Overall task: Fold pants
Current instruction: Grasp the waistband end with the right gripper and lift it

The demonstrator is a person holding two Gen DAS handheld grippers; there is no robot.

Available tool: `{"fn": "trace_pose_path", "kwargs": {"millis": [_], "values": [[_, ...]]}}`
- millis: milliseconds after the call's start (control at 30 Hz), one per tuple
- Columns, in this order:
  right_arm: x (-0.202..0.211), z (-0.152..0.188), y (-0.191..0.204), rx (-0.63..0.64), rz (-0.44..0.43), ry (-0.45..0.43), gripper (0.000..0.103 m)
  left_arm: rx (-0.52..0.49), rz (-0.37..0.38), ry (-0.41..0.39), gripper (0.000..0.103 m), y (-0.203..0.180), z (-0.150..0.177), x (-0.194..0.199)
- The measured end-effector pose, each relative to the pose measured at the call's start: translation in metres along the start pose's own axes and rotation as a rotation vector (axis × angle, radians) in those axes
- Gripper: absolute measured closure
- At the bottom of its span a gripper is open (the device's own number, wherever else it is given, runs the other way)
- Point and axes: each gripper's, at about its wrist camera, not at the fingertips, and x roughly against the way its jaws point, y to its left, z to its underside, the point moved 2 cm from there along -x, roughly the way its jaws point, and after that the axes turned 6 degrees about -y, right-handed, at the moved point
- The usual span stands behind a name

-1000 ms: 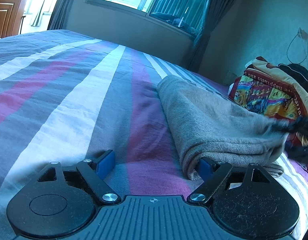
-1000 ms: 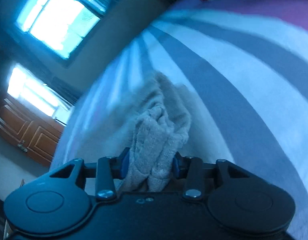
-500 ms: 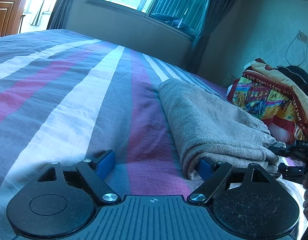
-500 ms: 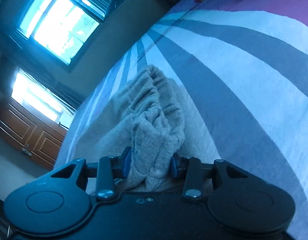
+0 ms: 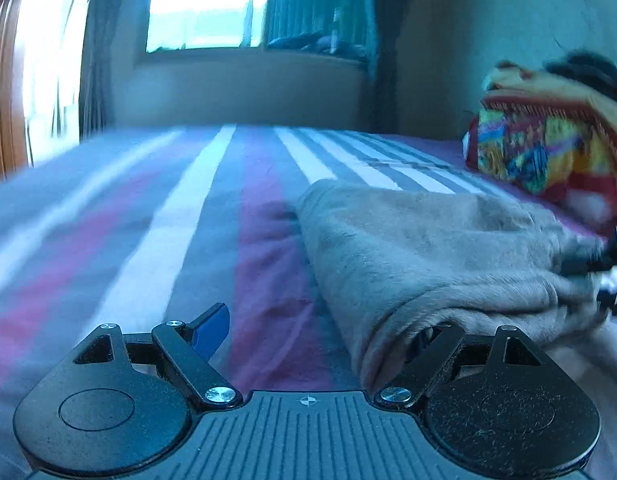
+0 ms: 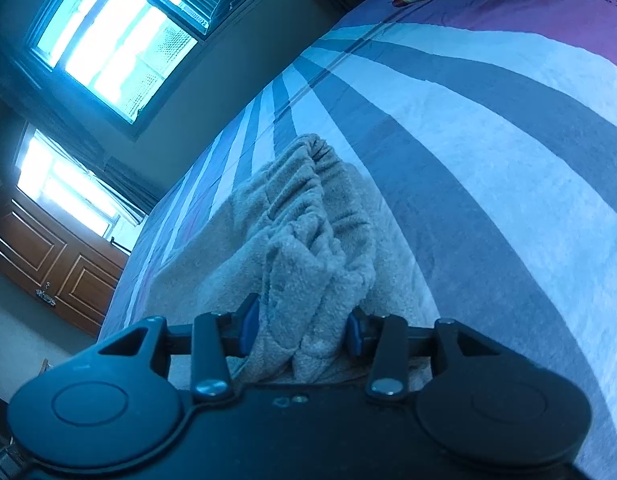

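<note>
Folded grey fleece pants (image 5: 428, 248) lying on a bed with a striped grey, white and pink sheet (image 5: 212, 216), well toward the right side, just in front of a bright patchwork blanket heap (image 5: 548, 152) at the far right. Left tongs (image 5: 320, 328) spread wide and low over the sheet, the blue left pad (image 5: 210, 326) bare on the stripes, the right finger tucked under the near corner of the bundle, nothing pinched between them. Right tongs (image 6: 302, 326) closed on a thick gathered bunch of the pants' (image 6: 308, 240) elastic waistband end, blue pads (image 6: 248, 322) pressed into the pile on either side.

Soft, light and limp by the look of it: fleece likely to sag and slump wherever unsupported, layers prone to sliding apart if lifted by one ply only. Napped surface probably grippy rather than slippery, nothing fragile. Best hold judged to be at the corners and folded edges, through all layers at once, one pair of tongs at each end so the bundle stays flat and square.
</note>
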Motion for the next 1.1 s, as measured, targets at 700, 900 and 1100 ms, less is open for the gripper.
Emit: {"fn": "trace_pose_path", "kwargs": {"millis": [700,900,1100], "values": [[0.006,0.0,0.021,0.072,-0.066,-0.103,0.065,0.226,-0.01,0.015,0.012,0.028,0.025,0.001],[-0.01,0.0,-0.001,0.036,0.022,-0.062,0.065,0.176,-0.022,0.039,0.008,0.021,0.023,-0.003],[0.001,-0.003,0.009,0.062,-0.05,-0.114,0.065,0.198,-0.02,0.041,0.008,0.024,0.024,-0.004]]}}
